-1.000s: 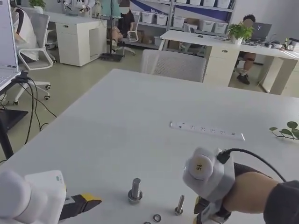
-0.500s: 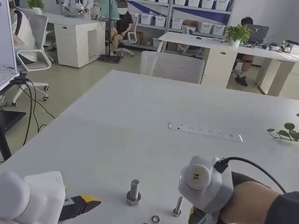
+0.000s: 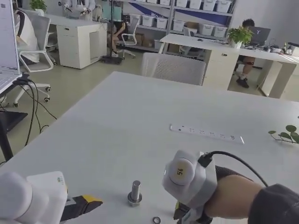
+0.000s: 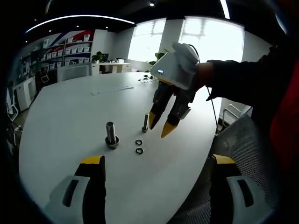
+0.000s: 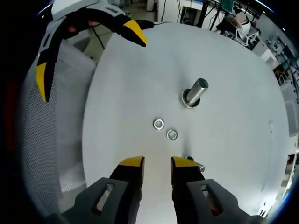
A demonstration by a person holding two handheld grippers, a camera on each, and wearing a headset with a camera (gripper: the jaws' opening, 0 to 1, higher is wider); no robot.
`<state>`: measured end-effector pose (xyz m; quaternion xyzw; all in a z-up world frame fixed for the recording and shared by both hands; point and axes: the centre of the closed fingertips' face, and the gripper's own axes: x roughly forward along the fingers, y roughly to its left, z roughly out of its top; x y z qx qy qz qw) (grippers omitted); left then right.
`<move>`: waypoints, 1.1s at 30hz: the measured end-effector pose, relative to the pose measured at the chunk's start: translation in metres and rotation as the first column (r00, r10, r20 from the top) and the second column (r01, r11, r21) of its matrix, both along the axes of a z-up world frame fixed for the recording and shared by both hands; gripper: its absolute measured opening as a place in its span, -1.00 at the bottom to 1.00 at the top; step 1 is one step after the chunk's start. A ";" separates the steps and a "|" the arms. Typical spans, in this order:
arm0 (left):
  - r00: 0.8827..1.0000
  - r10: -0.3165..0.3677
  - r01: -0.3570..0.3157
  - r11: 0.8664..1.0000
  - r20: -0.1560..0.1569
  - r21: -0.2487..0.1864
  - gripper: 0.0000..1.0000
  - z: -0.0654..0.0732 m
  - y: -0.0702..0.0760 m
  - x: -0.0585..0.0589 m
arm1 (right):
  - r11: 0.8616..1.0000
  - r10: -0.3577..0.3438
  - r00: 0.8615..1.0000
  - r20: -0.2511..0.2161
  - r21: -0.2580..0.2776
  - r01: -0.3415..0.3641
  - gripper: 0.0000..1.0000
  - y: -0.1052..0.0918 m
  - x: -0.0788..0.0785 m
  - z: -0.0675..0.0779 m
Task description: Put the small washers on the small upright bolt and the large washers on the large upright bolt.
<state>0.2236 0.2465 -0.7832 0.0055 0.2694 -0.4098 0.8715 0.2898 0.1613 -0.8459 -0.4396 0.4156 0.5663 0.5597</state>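
With the left gripper [image 4: 158,159] spread wide and the right gripper [image 5: 157,162] narrowly parted, empty, its tips could topple the small bolt [image 4: 145,122] just beside them.

large bolt [image 3: 135,192] upright near bench's [image 3: 140,121] near edge | washer [image 3: 156,220] flat at that edge | right gripper [image 3: 185,215] just beside washer | power strip [image 3: 207,133] mid-bench
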 end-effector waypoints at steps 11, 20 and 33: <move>1.000 0.004 -0.004 1.000 0.001 -0.002 0.86 0.000 0.000 0.000 | 1.000 0.013 1.000 0.008 0.005 -0.013 -0.52 0.016 0.008 -0.001; 1.000 0.007 -0.007 1.000 0.000 -0.004 0.86 0.000 0.002 0.000 | 1.000 0.011 1.000 0.008 0.000 -0.011 -0.53 0.025 0.012 -0.010; 1.000 0.009 -0.009 1.000 -0.001 -0.005 0.86 -0.001 0.002 -0.001 | 1.000 0.009 1.000 0.003 -0.019 -0.009 -0.56 0.030 0.014 -0.022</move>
